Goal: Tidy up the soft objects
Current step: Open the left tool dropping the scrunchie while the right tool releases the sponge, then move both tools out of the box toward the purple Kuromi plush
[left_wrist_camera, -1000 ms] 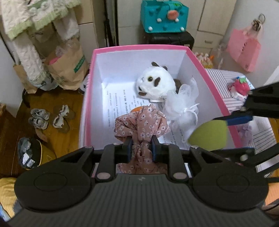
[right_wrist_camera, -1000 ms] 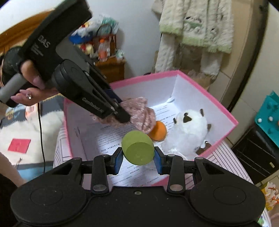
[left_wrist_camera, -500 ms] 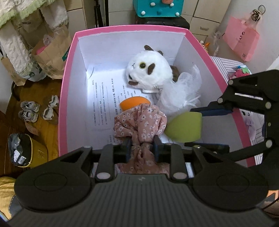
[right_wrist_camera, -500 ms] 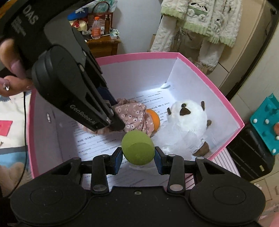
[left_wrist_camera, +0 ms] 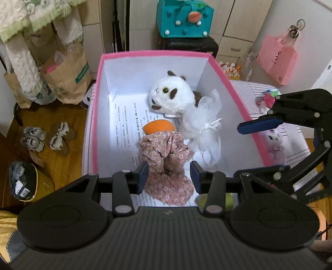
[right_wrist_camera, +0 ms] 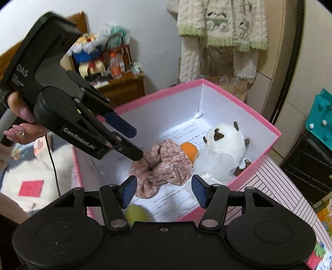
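A pink box [left_wrist_camera: 157, 54] [right_wrist_camera: 238, 101] lined with printed paper holds a white plush animal [left_wrist_camera: 172, 95] [right_wrist_camera: 224, 141], a white tulle pouch [left_wrist_camera: 205, 124], an orange sponge [left_wrist_camera: 158, 127] [right_wrist_camera: 188, 150] and a pink floral cloth [left_wrist_camera: 166, 166] [right_wrist_camera: 164, 164]. My left gripper [left_wrist_camera: 169, 172] is open over the box, and the floral cloth lies loose between its fingers. My right gripper [right_wrist_camera: 164, 190] is open above the box's near edge. A green sponge [right_wrist_camera: 136, 215] [left_wrist_camera: 228, 200] lies in the box just under it.
The box stands on a striped surface [left_wrist_camera: 257, 93] with small plush toys [left_wrist_camera: 274, 141] on it. Beyond are paper bags [left_wrist_camera: 64, 79], a teal felt box [left_wrist_camera: 184, 18], a pink bag [left_wrist_camera: 277, 58], shoes on the wooden floor [left_wrist_camera: 45, 137] and hanging clothes [right_wrist_camera: 222, 29].
Both grippers have opened. The left one let go of the floral cloth and the right one let go of the green sponge, which now lies in the box. Both grippers have pulled back.
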`<action>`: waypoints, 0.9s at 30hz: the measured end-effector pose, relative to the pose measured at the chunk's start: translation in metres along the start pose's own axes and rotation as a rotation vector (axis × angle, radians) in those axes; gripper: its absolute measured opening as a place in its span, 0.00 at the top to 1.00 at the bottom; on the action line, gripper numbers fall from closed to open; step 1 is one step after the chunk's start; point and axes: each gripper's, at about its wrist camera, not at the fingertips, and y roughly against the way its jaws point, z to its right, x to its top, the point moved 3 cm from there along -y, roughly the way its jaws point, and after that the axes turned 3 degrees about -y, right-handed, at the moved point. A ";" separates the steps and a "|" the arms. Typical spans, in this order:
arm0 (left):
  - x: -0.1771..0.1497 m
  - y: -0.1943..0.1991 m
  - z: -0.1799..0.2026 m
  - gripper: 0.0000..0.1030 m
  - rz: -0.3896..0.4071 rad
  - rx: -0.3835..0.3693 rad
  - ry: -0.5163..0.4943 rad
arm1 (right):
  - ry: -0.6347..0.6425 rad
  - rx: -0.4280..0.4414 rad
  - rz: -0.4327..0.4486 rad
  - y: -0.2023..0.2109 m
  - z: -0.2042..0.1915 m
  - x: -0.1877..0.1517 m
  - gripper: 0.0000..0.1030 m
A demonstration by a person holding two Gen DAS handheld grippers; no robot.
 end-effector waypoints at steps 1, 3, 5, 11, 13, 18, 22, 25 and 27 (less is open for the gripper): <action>-0.001 0.007 0.001 0.55 0.008 0.001 -0.002 | -0.006 0.000 0.013 0.007 -0.002 -0.001 0.39; -0.004 0.022 0.004 0.52 0.028 0.005 -0.005 | -0.013 0.000 0.037 0.020 -0.006 -0.004 0.39; -0.007 0.036 0.007 0.50 0.048 0.016 -0.011 | -0.020 0.000 0.057 0.031 -0.011 -0.007 0.39; -0.021 0.074 0.026 0.46 0.086 0.015 -0.027 | -0.015 0.005 0.109 0.066 -0.032 -0.016 0.39; -0.027 0.085 0.034 0.44 0.092 0.011 -0.038 | -0.008 0.012 0.127 0.079 -0.039 -0.018 0.39; -0.038 0.108 0.054 0.39 0.120 0.021 -0.075 | 0.001 0.022 0.153 0.108 -0.054 -0.028 0.38; -0.046 0.123 0.069 0.37 0.131 0.026 -0.102 | 0.003 0.008 0.155 0.124 -0.065 -0.039 0.38; -0.053 0.132 0.081 0.35 0.139 0.031 -0.126 | 0.003 -0.004 0.153 0.136 -0.072 -0.047 0.38; -0.058 0.137 0.089 0.33 0.138 0.037 -0.144 | 0.003 -0.007 0.152 0.143 -0.075 -0.051 0.37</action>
